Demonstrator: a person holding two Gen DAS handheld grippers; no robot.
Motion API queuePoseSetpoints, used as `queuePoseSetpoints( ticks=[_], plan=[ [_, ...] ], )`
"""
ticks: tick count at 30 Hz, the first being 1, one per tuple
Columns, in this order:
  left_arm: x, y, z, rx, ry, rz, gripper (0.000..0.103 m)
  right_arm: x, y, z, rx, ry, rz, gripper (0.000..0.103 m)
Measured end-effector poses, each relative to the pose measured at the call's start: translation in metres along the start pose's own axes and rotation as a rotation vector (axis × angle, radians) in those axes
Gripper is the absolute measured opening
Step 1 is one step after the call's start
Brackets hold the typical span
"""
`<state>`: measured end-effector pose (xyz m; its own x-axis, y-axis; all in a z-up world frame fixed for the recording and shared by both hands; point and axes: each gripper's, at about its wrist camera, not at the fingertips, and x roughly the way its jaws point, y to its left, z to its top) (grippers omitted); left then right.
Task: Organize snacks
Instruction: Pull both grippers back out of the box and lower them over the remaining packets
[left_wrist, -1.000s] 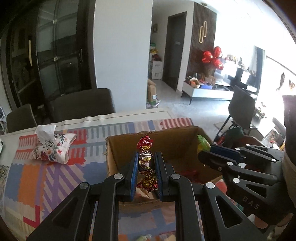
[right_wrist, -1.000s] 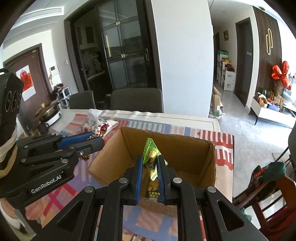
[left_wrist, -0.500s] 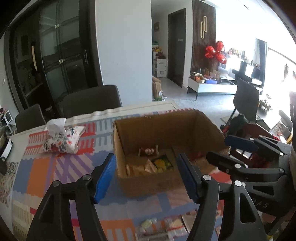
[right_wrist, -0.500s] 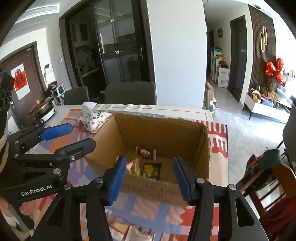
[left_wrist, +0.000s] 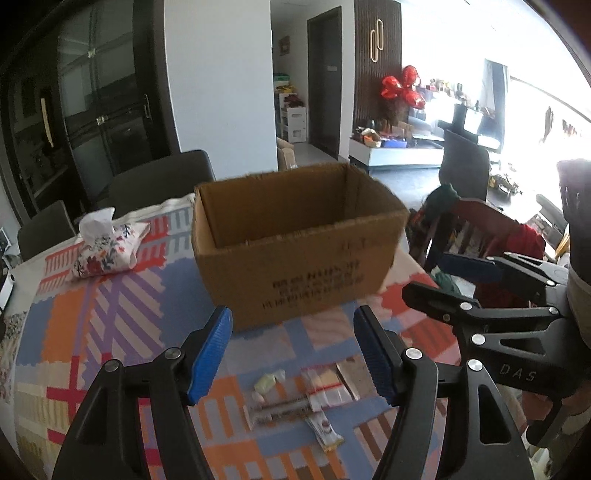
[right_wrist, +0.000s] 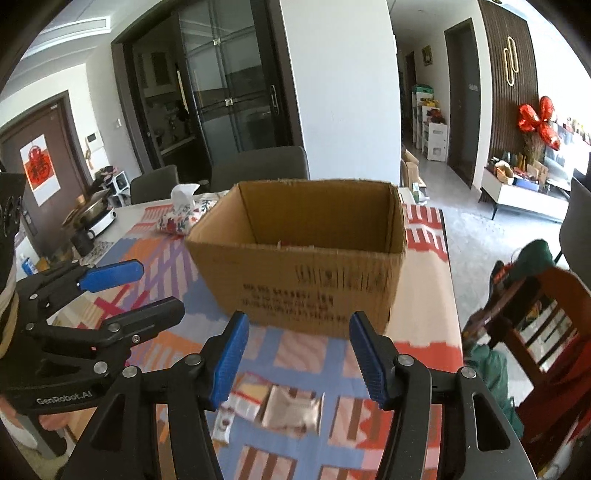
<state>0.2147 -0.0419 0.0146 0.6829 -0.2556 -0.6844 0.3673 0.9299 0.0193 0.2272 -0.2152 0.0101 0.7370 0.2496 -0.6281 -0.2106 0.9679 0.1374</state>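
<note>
An open cardboard box (left_wrist: 299, 243) stands on the patterned tablecloth; it also shows in the right wrist view (right_wrist: 306, 254). Its contents are hidden by the near wall. My left gripper (left_wrist: 293, 354) is open and empty, in front of and below the box, above several loose snack packets (left_wrist: 295, 398). My right gripper (right_wrist: 297, 360) is open and empty, also in front of the box, over a brown packet (right_wrist: 291, 410) and a white-red packet (right_wrist: 243, 400). Each gripper shows in the other's view: the right one (left_wrist: 454, 284), the left one (right_wrist: 125, 291).
A floral tissue pouch (left_wrist: 107, 247) lies left of the box. Dark chairs (left_wrist: 159, 181) stand behind the table. A wooden chair with red and green cloth (right_wrist: 535, 306) is at the right. A pot and mug (right_wrist: 92, 221) sit at the far left.
Both grippers let go of their snacks into the box and opened. They have since pulled back and down toward the table's near side, so the box interior is out of sight.
</note>
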Motion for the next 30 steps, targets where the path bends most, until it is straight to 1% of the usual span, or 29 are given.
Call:
queuePoseSetpoints(
  ticks=[8, 10, 25, 28, 30],
  plan=[
    [0.015, -0.006, -0.033, -0.014, 0.062, -0.049, 0.067, 0.007, -0.003, -0.034, 0.030, 0.045, -0.003, 0.058],
    [0.020, -0.008, -0.039, -0.012, 0.074, -0.050, 0.067, 0.011, -0.005, -0.041, 0.040, 0.060, -0.001, 0.058],
    [0.068, -0.007, -0.073, 0.000, 0.150, -0.083, 0.066, 0.053, -0.017, -0.081, 0.111, 0.171, 0.023, 0.058],
    [0.079, -0.003, -0.078, -0.020, 0.154, -0.095, 0.065, 0.060, -0.018, -0.086, 0.117, 0.184, 0.024, 0.058],
    [0.087, 0.001, -0.080, -0.049, 0.166, -0.103, 0.061, 0.064, -0.017, -0.088, 0.119, 0.187, 0.023, 0.058]
  ],
)
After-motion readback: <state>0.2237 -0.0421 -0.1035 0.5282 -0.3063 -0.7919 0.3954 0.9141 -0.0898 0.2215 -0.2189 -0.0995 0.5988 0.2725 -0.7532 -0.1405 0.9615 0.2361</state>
